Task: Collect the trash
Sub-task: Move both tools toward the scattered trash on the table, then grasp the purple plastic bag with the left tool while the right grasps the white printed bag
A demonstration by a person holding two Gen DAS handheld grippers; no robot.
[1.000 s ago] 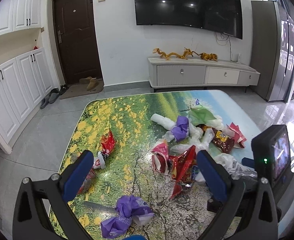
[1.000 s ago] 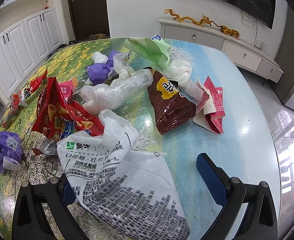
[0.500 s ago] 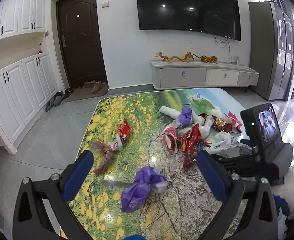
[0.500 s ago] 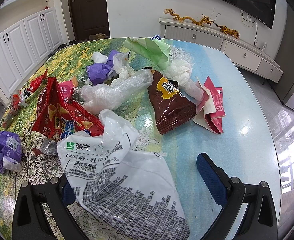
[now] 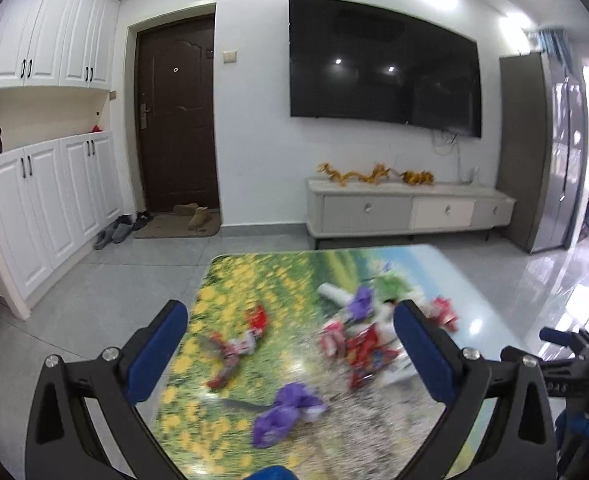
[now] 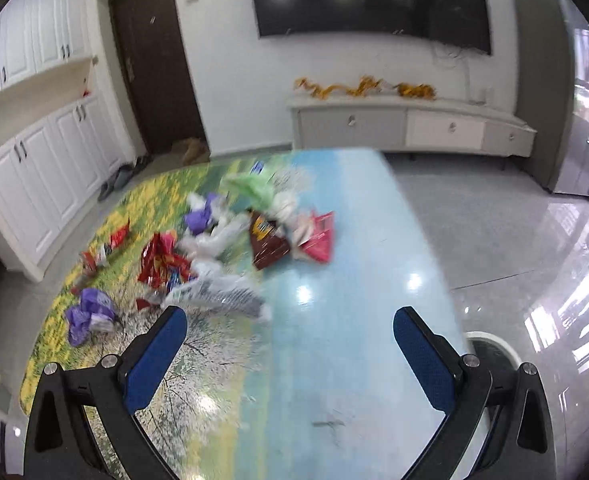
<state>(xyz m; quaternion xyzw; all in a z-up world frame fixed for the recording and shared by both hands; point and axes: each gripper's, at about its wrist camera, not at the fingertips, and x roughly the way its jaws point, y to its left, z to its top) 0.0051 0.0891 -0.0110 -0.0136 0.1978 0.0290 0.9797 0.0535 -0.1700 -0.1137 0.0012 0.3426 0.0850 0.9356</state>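
Note:
Trash lies scattered on a table point(image 6: 334, 360) with a printed landscape top. In the right wrist view I see a purple wrapper point(image 6: 88, 314) at the left, red snack bags point(image 6: 160, 262), a white printed plastic bag point(image 6: 218, 298), a brown chip bag point(image 6: 268, 242) and a green bag point(image 6: 252, 188). The left wrist view, blurred, shows the purple wrapper point(image 5: 286, 410) nearest and a red wrapper point(image 5: 234, 350) further left. My left gripper point(image 5: 292, 344) and right gripper point(image 6: 290, 344) both hang open and empty above the table's near side, well back from the trash.
White cabinets point(image 5: 50, 200) line the left wall beside a dark door point(image 5: 178, 128). A low TV console point(image 5: 406, 212) stands under the wall TV. A round white object point(image 6: 490, 350) sits on the floor off the table's right edge. The other gripper's body point(image 5: 574, 360) shows at right.
Both grippers have pulled back and risen away from the trash, so the pile looks smaller and farther. The white plastic bag no longer lies between the right gripper's fingers.

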